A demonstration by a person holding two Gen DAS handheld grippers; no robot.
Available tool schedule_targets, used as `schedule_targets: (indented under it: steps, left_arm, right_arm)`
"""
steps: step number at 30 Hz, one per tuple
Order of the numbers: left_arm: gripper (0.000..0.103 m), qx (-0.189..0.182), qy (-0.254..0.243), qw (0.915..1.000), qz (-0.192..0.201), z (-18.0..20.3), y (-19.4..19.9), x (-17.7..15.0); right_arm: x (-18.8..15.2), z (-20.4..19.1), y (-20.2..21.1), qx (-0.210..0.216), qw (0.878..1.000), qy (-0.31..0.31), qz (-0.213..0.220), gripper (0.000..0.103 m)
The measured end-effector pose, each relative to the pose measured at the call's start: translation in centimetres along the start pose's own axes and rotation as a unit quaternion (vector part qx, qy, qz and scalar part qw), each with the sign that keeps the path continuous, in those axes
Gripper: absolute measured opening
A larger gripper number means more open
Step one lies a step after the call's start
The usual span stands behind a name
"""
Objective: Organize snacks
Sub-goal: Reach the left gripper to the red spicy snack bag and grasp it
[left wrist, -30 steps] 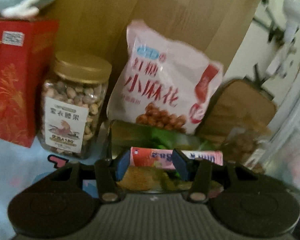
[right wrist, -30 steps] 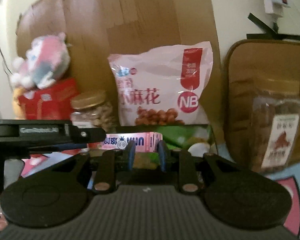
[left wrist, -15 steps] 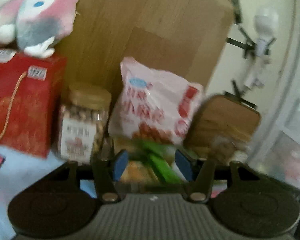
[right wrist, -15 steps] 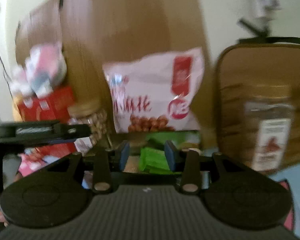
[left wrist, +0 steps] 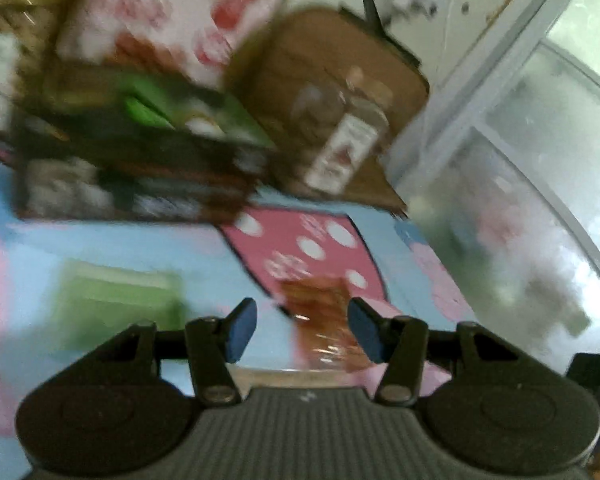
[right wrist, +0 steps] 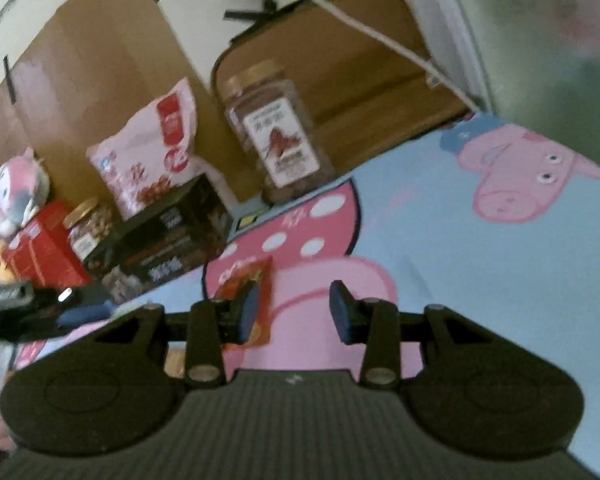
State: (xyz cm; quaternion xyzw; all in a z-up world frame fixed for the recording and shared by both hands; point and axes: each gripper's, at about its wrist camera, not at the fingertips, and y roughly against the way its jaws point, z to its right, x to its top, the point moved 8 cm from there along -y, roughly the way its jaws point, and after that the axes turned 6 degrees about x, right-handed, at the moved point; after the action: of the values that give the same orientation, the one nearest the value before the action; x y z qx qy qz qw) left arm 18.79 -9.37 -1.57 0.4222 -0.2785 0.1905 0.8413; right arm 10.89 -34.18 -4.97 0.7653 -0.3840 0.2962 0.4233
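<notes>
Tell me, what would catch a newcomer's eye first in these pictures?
Probably the cartoon pig printed on the pale blue tablecloth, at the right. Next, the big pink snack bag leaning on the brown board behind a dark box, and the small red-brown packet lying just ahead of the left gripper.

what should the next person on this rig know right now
Left gripper: jaws closing, nothing gripped. Right gripper: open, empty.
Done: the box already holds some green snacks.
Loose on the mat: a brown packet just ahead of the left gripper, and a green packet.
Left to do: probably put both in the box.
</notes>
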Motion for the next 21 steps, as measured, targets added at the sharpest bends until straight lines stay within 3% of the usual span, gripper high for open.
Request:
schedule_targets:
  steps: [3,6,9,13,17,18,19,21]
  left_arm:
    - [0.051,0.002,0.005,0.9995,-0.030,0.8,-2.5,-0.6]
    - [0.049,-0.008,0.012,0.9986,-0.052,1.2,-4.0,-1.9]
    - [0.044,-0.009,0.015,0.9990,-0.042,0.9,-4.2,-2.2]
    - [0.049,-0.026,0.042,0.9979,-0.041,0.4,-4.0,-2.0]
    - [0.049,-0.047,0.063,0.9961,-0.039,-0.1,-4.1,-1.8]
    - [0.048,-0.049,0.067,0.9959,-0.038,-0.1,-4.0,-1.8]
    - [0.047,-0.048,0.070,0.9957,-0.036,-0.1,-4.0,-1.7]
    - [0.046,-0.053,0.083,0.9947,-0.030,-0.2,-3.7,-1.6]
  right_arm:
    - [-0.3,0.0,-1.3,0.020,1.000,-0.003,-0.020,0.042]
    - [-0.2,1.2,-3.4,0.048,0.997,-0.053,-0.043,0.042]
    - [-0.1,2.3,-4.8,0.071,0.991,-0.099,-0.058,0.036]
    - [-0.3,1.9,-6.4,0.112,0.980,-0.140,-0.082,0.025]
    - [-0.7,1.0,-6.6,0.118,0.981,-0.127,-0.083,0.022]
    - [-0.8,1.0,-6.5,0.117,0.981,-0.128,-0.083,0.018]
    - [-0.8,1.0,-6.4,0.116,0.981,-0.130,-0.082,0.007]
    - [-0.4,0.8,-6.0,0.128,0.980,-0.134,-0.072,0.004]
